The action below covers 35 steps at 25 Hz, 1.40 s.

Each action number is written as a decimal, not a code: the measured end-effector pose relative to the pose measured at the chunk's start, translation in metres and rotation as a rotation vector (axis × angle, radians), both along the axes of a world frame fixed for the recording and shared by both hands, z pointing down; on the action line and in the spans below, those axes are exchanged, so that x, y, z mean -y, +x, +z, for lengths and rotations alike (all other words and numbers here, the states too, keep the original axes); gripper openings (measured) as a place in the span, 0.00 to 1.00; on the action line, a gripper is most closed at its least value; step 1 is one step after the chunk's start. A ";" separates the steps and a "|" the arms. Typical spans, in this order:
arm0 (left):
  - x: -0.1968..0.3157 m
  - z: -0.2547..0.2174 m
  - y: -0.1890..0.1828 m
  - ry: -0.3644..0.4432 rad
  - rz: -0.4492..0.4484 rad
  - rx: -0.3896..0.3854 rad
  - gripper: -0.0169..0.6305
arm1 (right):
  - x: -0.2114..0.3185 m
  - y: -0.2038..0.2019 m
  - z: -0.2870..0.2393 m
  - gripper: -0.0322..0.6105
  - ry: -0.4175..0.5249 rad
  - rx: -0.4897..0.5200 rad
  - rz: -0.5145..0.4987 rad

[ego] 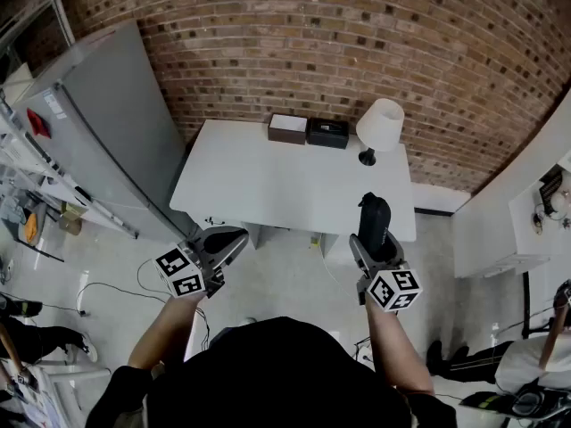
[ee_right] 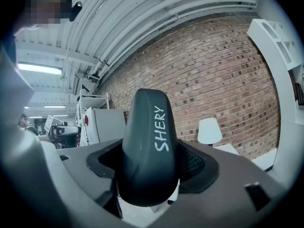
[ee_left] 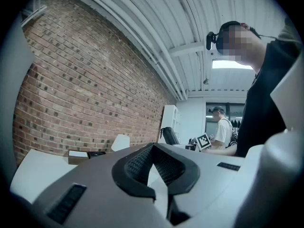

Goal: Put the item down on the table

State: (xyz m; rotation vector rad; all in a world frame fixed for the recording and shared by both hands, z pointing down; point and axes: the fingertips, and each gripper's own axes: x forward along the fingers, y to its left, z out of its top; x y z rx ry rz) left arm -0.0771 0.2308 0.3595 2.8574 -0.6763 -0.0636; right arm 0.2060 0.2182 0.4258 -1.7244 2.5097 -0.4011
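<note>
A dark, rounded case (ego: 374,214) with the white word "SHERY" on it (ee_right: 149,146) stands out from my right gripper (ego: 375,239), whose black pads press on its two sides. In the head view the case hangs at the near right edge of the white table (ego: 268,181), above it and apart from the top. My left gripper (ego: 227,237) is held to the left, just short of the table's near left corner. In the left gripper view its jaws (ee_left: 154,167) meet with nothing between them.
At the table's far edge, against the brick wall, sit a white-topped box (ego: 287,128), a black box (ego: 327,133) and a white lamp (ego: 378,127). A grey fridge (ego: 98,123) stands to the left, a white cabinet (ego: 500,230) to the right. People stand behind me.
</note>
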 end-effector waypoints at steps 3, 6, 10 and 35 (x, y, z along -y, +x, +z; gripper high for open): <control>-0.001 0.005 0.006 0.002 0.005 0.011 0.05 | 0.002 0.004 0.000 0.58 -0.002 0.002 -0.005; -0.001 0.005 0.010 0.003 -0.002 0.025 0.05 | 0.006 0.007 -0.002 0.58 0.000 0.009 -0.010; -0.003 0.004 0.018 0.006 0.000 0.051 0.05 | 0.007 0.009 -0.002 0.59 0.008 0.032 -0.016; -0.004 0.016 0.023 0.003 0.037 0.064 0.05 | 0.011 0.002 0.011 0.59 -0.024 0.025 -0.013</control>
